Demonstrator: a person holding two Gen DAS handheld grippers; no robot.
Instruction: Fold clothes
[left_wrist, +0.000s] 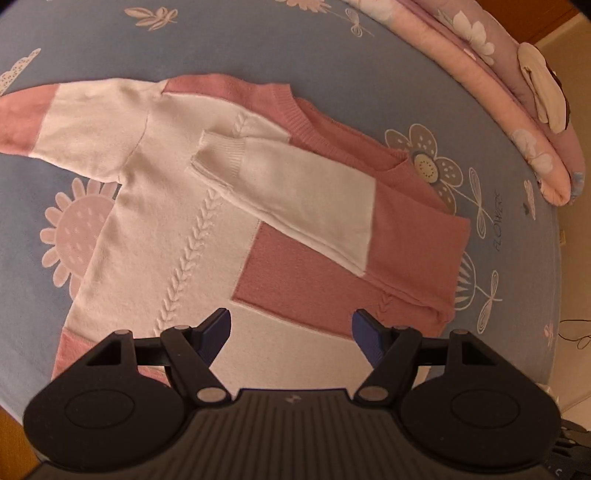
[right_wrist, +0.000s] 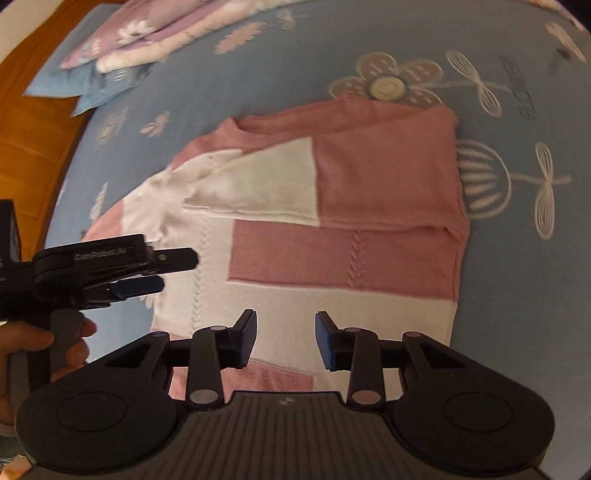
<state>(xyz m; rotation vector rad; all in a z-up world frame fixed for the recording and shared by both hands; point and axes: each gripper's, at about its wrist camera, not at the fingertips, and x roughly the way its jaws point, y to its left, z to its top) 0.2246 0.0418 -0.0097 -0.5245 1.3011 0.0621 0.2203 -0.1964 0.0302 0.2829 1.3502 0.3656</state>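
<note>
With both the left gripper (left_wrist: 291, 334) and right gripper (right_wrist: 285, 339) parted and empty, we judge the soft, light sweater (left_wrist: 207, 229), flat at mid-frame on the bedsheet (left_wrist: 229, 40), best pinched at its outstretched upper-left sleeve (left_wrist: 62, 122).

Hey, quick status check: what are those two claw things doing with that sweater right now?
Left gripper and right gripper both open, holding nothing, above the hem. Sweater flat on bedsheet, one sleeve folded across. Nothing in the way.

Bed (left_wrist: 229, 40) sheet bare around sweater (left_wrist: 207, 206); rolled quilt (left_wrist: 491, 92) blocks one bed edge, pillows (right_wrist: 122, 48) crowd a corner.
</note>
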